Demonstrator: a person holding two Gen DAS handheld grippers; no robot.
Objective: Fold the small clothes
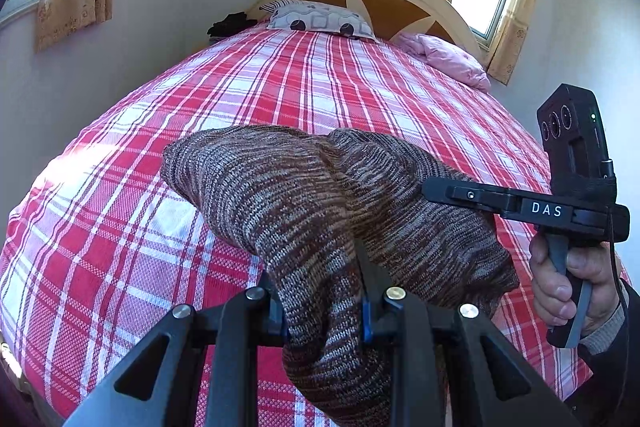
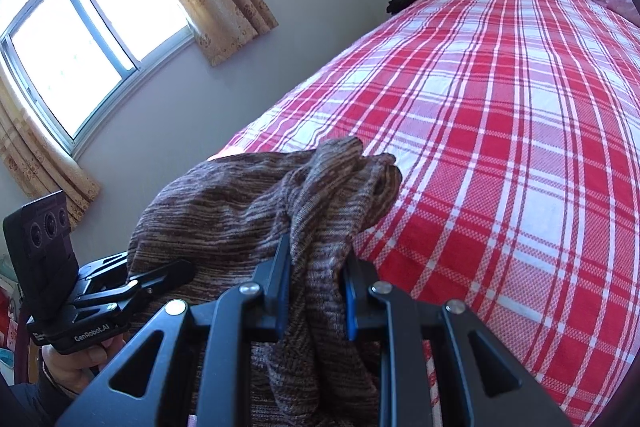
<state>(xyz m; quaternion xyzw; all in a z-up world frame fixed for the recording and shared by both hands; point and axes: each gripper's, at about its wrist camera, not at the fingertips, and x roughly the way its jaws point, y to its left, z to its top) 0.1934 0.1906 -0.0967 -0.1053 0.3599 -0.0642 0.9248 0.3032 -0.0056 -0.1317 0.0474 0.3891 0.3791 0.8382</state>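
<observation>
I hold a brown marled knit garment (image 1: 304, 187) bunched in the air above the near end of the red plaid bed (image 1: 120, 227), so it can hang free before I spread it for folding. My left gripper (image 1: 322, 311) is clamped on one gathered edge; my right gripper (image 2: 314, 291) pinches another thick fold beside it. Both sets of jaws are nearly closed around cloth. Which edges these are, I cannot tell; the knit is too crumpled.

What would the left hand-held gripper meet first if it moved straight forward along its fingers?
Probably the checked bedspread. The left hand-held gripper is shut on the brown knit garment, beyond which only bedspread appears.
</observation>
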